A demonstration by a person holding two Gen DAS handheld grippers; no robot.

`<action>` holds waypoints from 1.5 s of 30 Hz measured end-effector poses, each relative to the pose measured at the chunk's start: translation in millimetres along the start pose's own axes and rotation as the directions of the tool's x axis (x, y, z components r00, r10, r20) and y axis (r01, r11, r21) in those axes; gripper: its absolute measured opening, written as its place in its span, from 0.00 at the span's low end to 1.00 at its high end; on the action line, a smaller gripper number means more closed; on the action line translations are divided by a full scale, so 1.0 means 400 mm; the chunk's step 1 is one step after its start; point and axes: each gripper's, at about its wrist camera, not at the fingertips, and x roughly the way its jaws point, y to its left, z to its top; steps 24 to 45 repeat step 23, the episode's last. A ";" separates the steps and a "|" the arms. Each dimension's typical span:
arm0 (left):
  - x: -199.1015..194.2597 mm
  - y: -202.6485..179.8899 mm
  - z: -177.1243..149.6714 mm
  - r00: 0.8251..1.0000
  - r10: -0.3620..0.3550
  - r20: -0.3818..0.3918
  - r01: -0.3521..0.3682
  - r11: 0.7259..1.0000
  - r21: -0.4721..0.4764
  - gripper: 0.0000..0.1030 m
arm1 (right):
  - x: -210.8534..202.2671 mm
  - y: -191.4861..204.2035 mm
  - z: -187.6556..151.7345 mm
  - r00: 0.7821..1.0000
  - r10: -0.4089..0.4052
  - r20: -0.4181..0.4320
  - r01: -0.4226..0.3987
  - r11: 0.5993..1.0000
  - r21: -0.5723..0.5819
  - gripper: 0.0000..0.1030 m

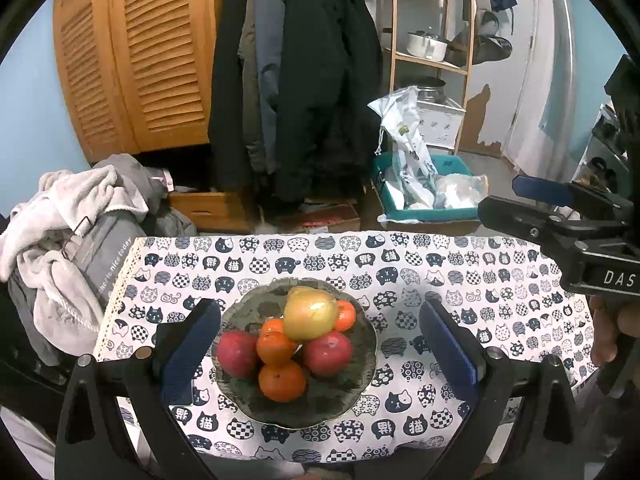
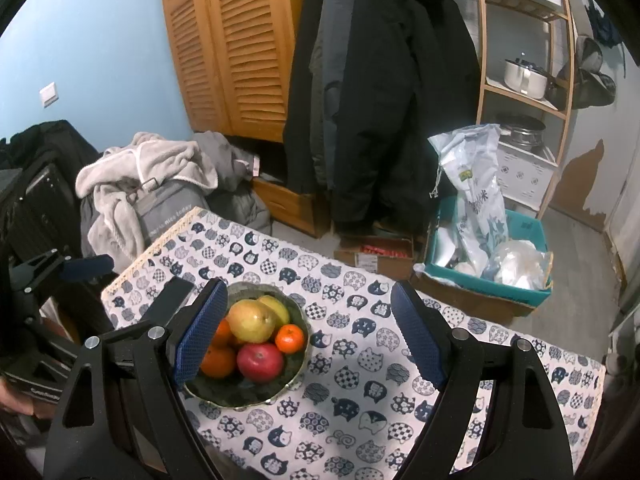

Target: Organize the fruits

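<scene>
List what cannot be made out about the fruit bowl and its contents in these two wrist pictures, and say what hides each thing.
- Left side of the bowl, right wrist view: covered by the right hand-held gripper, whose blue pad also hides part of an orange.
- Fruit count, both views: the yellow apple sits on top, so any fruit beneath is hidden.
- Bowl floor, left wrist view: mostly covered by fruit.

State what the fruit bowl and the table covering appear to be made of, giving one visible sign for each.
Fruit bowl: probably tinted glass, glossy; its scalloped rim glints and the wall looks translucent grey-green.
Table covering: woven fabric, matte; printed with cat faces and finished with a lace-like trim along one edge.
</scene>
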 end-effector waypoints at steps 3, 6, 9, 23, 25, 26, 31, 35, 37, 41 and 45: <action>0.000 0.000 0.000 1.000 -0.001 0.000 0.001 1.000 0.001 0.98 | -0.001 -0.004 -0.004 1.000 0.000 -0.002 0.000 1.000 -0.001 0.80; 0.001 -0.002 0.001 1.000 -0.008 -0.006 0.008 1.000 0.000 0.98 | -0.002 -0.004 -0.004 1.000 -0.001 -0.001 0.001 1.000 -0.002 0.80; 0.002 -0.003 0.002 1.000 -0.011 -0.010 0.011 1.000 -0.002 0.98 | -0.002 -0.004 -0.004 1.000 0.000 -0.002 0.000 1.000 -0.003 0.80; 0.003 -0.002 0.002 1.000 -0.012 -0.012 0.012 1.000 -0.006 0.98 | -0.004 -0.008 -0.007 1.000 -0.001 -0.003 0.001 1.000 -0.003 0.80; 0.003 -0.002 0.002 1.000 -0.012 -0.012 0.012 1.000 -0.006 0.98 | -0.004 -0.008 -0.007 1.000 -0.001 -0.003 0.001 1.000 -0.003 0.80; 0.003 -0.002 0.002 1.000 -0.012 -0.012 0.012 1.000 -0.006 0.98 | -0.004 -0.008 -0.007 1.000 -0.001 -0.003 0.001 1.000 -0.003 0.80; 0.003 -0.002 0.002 1.000 -0.012 -0.012 0.012 1.000 -0.006 0.98 | -0.004 -0.008 -0.007 1.000 -0.001 -0.003 0.001 1.000 -0.003 0.80; 0.003 -0.002 0.002 1.000 -0.012 -0.012 0.012 1.000 -0.006 0.98 | -0.004 -0.008 -0.007 1.000 -0.001 -0.003 0.001 1.000 -0.003 0.80; 0.003 -0.002 0.002 1.000 -0.012 -0.012 0.012 1.000 -0.006 0.98 | -0.004 -0.008 -0.007 1.000 -0.001 -0.003 0.001 1.000 -0.003 0.80; 0.003 -0.002 0.002 1.000 -0.012 -0.012 0.012 1.000 -0.006 0.98 | -0.004 -0.008 -0.007 1.000 -0.001 -0.003 0.001 1.000 -0.003 0.80; 0.003 -0.002 0.002 1.000 -0.012 -0.012 0.012 1.000 -0.006 0.98 | -0.004 -0.008 -0.007 1.000 -0.001 -0.003 0.001 1.000 -0.003 0.80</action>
